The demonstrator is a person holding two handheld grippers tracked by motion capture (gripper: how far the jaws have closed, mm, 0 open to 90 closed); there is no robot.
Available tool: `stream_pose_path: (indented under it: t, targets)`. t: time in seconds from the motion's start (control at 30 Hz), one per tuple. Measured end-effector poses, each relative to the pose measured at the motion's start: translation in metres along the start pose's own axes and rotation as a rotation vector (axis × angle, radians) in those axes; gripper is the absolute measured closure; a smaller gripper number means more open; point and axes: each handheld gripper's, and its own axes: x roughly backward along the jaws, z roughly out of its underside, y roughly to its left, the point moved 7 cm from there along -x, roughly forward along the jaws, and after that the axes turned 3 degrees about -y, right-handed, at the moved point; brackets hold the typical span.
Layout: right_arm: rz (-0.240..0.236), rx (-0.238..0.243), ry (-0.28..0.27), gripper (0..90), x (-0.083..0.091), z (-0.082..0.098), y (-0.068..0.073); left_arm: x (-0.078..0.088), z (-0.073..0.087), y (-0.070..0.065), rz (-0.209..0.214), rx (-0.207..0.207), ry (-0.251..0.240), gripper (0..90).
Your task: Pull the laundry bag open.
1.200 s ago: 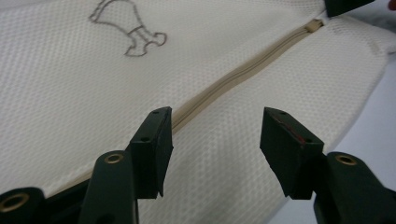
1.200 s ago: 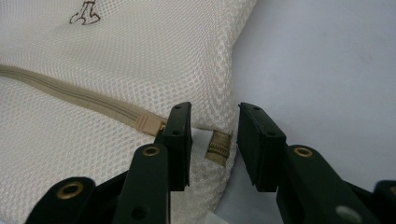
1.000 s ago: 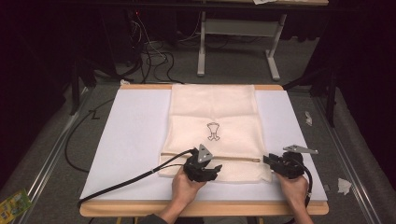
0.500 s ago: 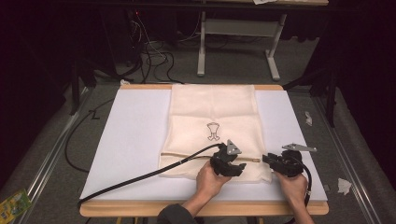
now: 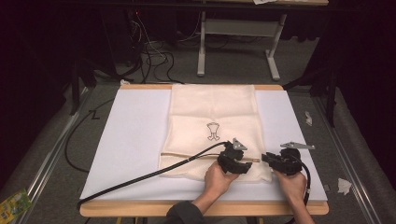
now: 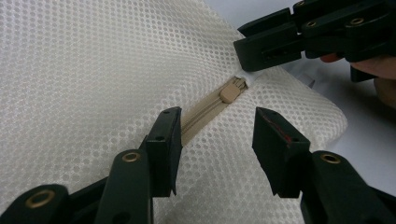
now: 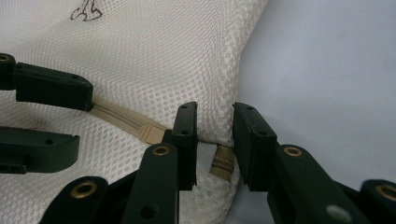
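A cream mesh bag (image 5: 212,107) with a small printed mark lies flat on the white tabletop (image 5: 130,140). A tan zipper (image 6: 205,112) runs across its near end. My left gripper (image 5: 247,164) (image 6: 217,135) is open, its jaws either side of the zipper, just short of the tan zipper pull (image 6: 230,91). My right gripper (image 5: 265,157) (image 7: 215,140) is shut on the bag's right edge at the zipper's end tab (image 7: 222,163). In the left gripper view, the right gripper (image 6: 240,53) pinches white fabric right beyond the pull. In the right gripper view, the left gripper (image 7: 81,121) gapes over the zipper.
A black cable (image 5: 140,177) trails from the left gripper across the table to its front left corner. Paper scraps (image 5: 344,185) lie on the floor at right, a green packet (image 5: 14,203) at bottom left. A metal stand (image 5: 233,28) and wires are behind the table.
My left gripper has slid right along the zipper line, from the bag's near middle to close beside the right gripper. The right gripper has stayed put at the bag's edge.
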Motion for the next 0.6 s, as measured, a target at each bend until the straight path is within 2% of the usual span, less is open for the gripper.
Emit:
stream_pose_path:
  t: [0.07,0.1,0.2,0.27,0.4,0.6]
  targets:
    - [-0.003,0.001,0.001,75.5,-0.001,0.0,0.001,-0.001,-0.002,0.0,0.007,0.015,-0.014,54.2]
    - [-0.004,0.005,0.003,76.8,-0.001,0.0,0.001,-0.003,-0.004,-0.002,-0.001,-0.007,0.001,54.4]
    - [-0.004,0.015,0.007,79.6,-0.001,-0.001,0.002,-0.005,-0.006,-0.007,0.008,-0.022,0.003,55.0]
    - [-0.008,0.026,0.005,82.9,0.0,-0.002,0.003,-0.008,-0.007,-0.005,0.006,0.009,-0.001,55.3]
    - [-0.011,0.038,0.0,84.7,0.0,-0.003,0.004,-0.011,-0.005,-0.006,0.018,0.016,0.007,56.3]
    - [-0.024,0.047,-0.016,85.6,0.003,-0.004,0.008,-0.015,-0.005,-0.003,0.025,0.065,0.018,56.0]
